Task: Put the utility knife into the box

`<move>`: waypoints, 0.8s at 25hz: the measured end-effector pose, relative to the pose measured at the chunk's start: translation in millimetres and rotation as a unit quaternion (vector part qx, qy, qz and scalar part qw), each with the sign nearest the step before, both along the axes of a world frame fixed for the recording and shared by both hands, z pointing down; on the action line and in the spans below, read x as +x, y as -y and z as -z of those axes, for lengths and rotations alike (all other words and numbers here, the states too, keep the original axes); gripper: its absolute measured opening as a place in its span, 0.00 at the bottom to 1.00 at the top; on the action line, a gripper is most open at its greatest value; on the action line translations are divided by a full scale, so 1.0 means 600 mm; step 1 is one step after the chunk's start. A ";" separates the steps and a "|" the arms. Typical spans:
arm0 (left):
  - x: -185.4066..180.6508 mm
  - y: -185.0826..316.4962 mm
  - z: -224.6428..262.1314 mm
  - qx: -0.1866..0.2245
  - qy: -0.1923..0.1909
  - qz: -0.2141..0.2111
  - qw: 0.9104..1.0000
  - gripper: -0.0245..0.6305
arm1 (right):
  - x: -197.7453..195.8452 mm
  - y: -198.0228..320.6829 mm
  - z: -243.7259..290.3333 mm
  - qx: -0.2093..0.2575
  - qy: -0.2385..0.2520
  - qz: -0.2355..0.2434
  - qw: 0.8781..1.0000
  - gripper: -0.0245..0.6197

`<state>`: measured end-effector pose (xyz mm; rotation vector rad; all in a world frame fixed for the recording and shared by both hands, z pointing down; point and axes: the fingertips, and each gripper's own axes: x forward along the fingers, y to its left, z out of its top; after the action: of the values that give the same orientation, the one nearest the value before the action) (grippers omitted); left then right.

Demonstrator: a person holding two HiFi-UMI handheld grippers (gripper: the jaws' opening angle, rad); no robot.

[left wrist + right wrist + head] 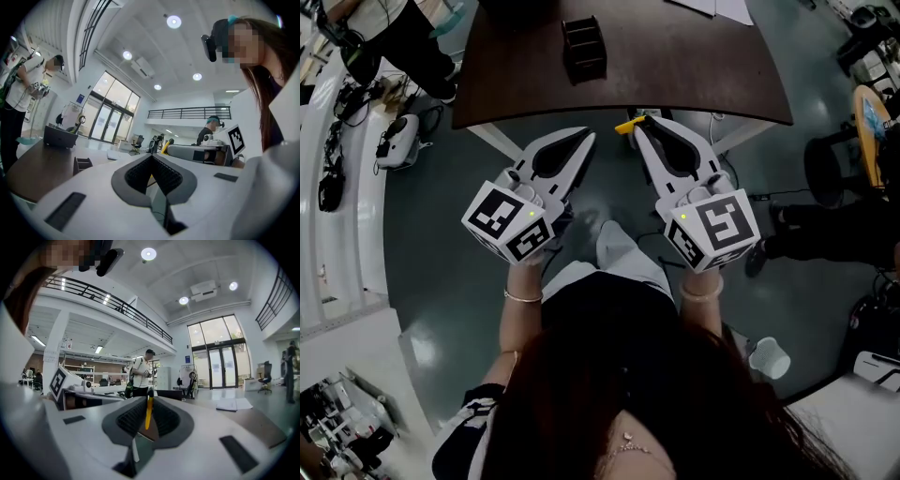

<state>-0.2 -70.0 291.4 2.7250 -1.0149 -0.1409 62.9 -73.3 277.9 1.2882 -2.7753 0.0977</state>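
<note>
While the right gripper (645, 127) pinches the thin yellow utility knife (630, 123) at its very tips, just off the near edge of the table (694, 66), carry it level and slowly to the black, divided box (584, 49) farther in; ribbed dark pads (129, 418) suit slick plastic; the left gripper (586, 139) is closed on nothing.

A dark brown wooden table (694, 66) with a rounded near edge carries a black plastic box (584, 49) split into open compartments, standing near the middle. Well right of the box, at the far edge, lie white paper sheets (717, 7). The tabletop around the box is bare.
</note>
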 end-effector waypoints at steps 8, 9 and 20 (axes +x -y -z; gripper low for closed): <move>-0.004 0.114 0.067 -0.015 -0.007 0.019 1.000 0.04 | -0.015 0.126 0.072 -0.016 0.003 0.024 1.000 0.12; -0.009 0.124 0.062 -0.020 -0.005 0.022 1.000 0.04 | -0.020 0.137 0.065 -0.020 0.004 0.026 0.999 0.12; -0.047 0.291 0.042 -0.006 0.006 0.007 1.000 0.04 | -0.063 0.292 0.040 -0.024 -0.007 0.009 1.000 0.12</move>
<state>-28.5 -244.8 266.0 2.7109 -1.0348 -0.1205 24.8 -248.7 253.7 1.2489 -2.7537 0.1526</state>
